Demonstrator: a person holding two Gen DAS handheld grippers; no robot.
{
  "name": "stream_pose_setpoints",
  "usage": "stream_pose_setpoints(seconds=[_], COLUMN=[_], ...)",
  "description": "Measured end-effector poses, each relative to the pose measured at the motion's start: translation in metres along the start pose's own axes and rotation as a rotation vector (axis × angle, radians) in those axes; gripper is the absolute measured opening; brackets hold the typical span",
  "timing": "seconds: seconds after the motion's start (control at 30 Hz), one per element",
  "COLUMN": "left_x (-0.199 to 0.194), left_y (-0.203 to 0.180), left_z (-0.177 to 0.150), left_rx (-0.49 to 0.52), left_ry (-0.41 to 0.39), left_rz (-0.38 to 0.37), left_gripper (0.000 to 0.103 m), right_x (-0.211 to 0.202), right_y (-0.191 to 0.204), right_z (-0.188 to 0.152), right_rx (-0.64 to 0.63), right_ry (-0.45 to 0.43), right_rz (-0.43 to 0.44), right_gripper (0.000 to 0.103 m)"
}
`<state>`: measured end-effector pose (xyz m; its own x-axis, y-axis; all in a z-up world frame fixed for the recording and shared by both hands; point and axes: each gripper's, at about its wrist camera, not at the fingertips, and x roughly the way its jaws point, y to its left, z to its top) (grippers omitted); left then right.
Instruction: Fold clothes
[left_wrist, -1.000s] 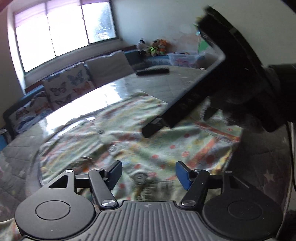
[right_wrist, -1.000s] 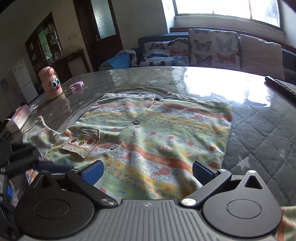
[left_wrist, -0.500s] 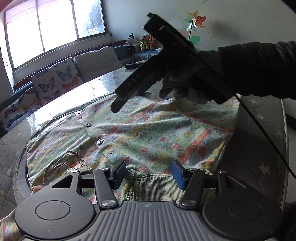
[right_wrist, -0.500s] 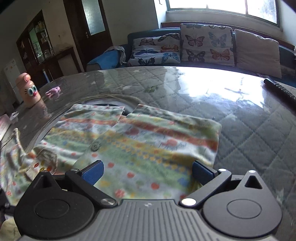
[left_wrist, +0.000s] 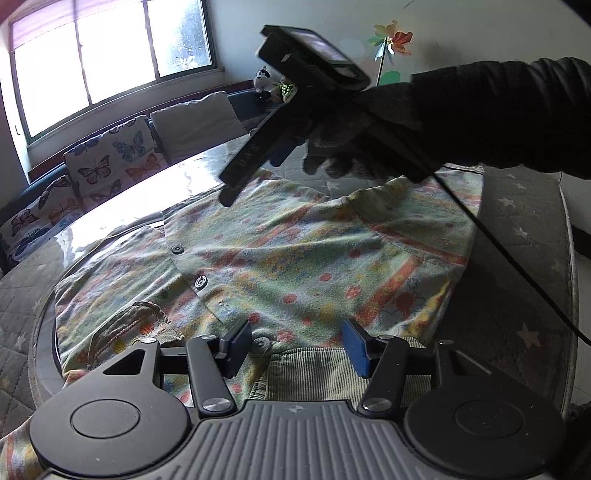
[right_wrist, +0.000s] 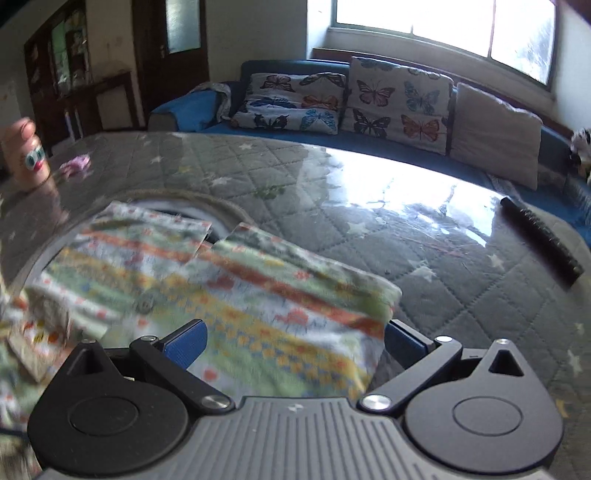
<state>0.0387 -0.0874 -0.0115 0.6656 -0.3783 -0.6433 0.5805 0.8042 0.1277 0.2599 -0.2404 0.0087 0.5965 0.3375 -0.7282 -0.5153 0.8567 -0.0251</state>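
A child's button-front garment (left_wrist: 303, 258) with green, yellow and orange printed bands lies flat on the table, its corduroy collar (left_wrist: 306, 373) nearest the left wrist camera. My left gripper (left_wrist: 297, 345) hovers open just above the collar, with nothing between its blue pads. A gloved hand (left_wrist: 343, 147) holds my right gripper (left_wrist: 255, 173) in the air over the garment's far half. In the right wrist view, my right gripper (right_wrist: 293, 343) is open wide above the garment (right_wrist: 236, 295), which looks blurred. A corduroy pocket (left_wrist: 125, 325) shows at the left.
The table has a grey quilted star cover (right_wrist: 369, 229) under a glossy top. A black remote (right_wrist: 543, 243) lies at the far right, and a pink bottle toy (right_wrist: 26, 155) stands at the far left. A sofa with butterfly cushions (right_wrist: 388, 96) runs behind. A black cable (left_wrist: 517, 273) trails from the right gripper.
The right gripper has lifted higher above the garment and its view has swung right, toward the hem corner. The left gripper has drawn back to the collar. Both stayed open.
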Motion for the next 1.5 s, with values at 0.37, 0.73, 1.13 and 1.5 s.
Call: stream_pose_setpoints(seconds=[0.37,0.73,1.13,1.5], left_x=[-0.012,-0.003,0.016,0.023], left_y=[0.001,-0.008,-0.030,-0.029], left_z=[0.011,0.038,0.043,0.048], left_rx=[0.012,-0.023,-0.010,-0.026], left_ry=[-0.029,-0.050,-0.010,0.009], left_rz=[0.051,0.083,0.063,0.082], left_gripper=[0.063,0.073,0.079,0.079], right_x=[-0.064,-0.135,-0.167,-0.168], right_y=[0.067,0.030,-0.068,-0.093], right_z=[-0.074,-0.145,-0.199,-0.211], right_rx=[-0.287,0.076,0.397,0.529], right_ry=[-0.021,-0.091,-0.110,-0.138], right_rz=[-0.074,-0.193,-0.408,-0.432], right_gripper=[0.103,0.103,0.099,0.062])
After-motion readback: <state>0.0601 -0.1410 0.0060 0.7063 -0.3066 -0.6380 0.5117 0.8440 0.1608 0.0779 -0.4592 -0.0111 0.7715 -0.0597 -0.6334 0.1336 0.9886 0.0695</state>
